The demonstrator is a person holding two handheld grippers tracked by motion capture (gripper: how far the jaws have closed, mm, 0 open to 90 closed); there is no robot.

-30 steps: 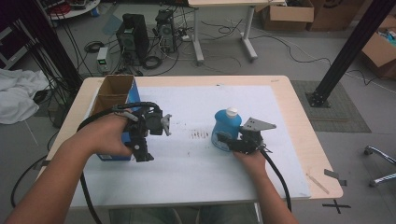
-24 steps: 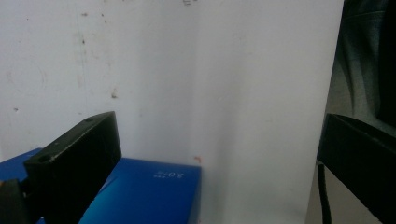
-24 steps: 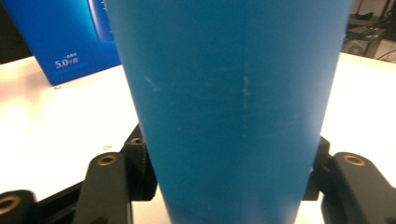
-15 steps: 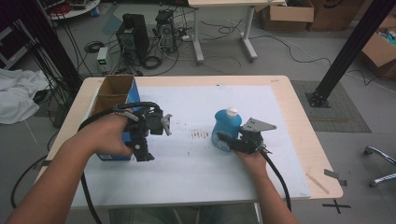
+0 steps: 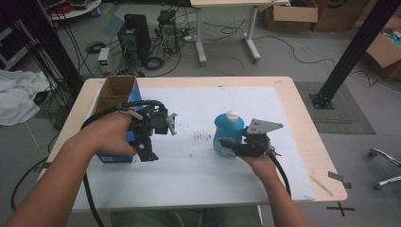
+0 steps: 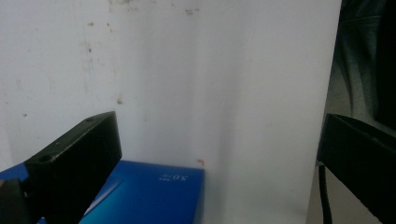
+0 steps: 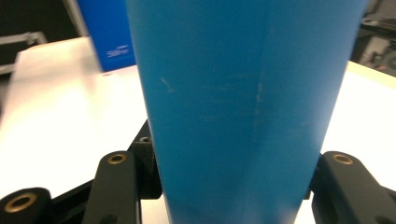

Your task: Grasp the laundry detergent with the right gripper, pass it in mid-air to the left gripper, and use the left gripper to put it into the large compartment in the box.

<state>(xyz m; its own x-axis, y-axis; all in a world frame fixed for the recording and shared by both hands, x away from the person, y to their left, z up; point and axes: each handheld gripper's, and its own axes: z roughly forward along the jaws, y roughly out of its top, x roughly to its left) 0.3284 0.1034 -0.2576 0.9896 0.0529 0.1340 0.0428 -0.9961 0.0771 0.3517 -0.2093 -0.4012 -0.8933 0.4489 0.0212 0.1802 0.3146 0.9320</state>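
- The right gripper (image 5: 226, 145) was clenched on the lower body of the blue bottle (image 5: 228, 134); its jaws had just been closing, and in the right gripper view the bottle's wall (image 7: 243, 107) sat squarely between them.
- The bottle stood upright with its white cap (image 5: 232, 115) on top, right of the middle of the white table mat (image 5: 198, 179). To do the lift well, I judged the hold should stay low and level so that the bottle would not tip, and the rise should be slow and straight.
- The grip looked centred; a squeeze any harder might have dented the soft wall, so steady pressure seemed enough.
- The left gripper (image 5: 163, 124) hung released over the mat, its jaws wide apart with nothing between them, near the blue box (image 6: 149, 196).
- Farther left the open cardboard box (image 5: 116, 90) stood at the table's edge, well apart from the bottle; any carry that way would have needed height to clear the blue box.
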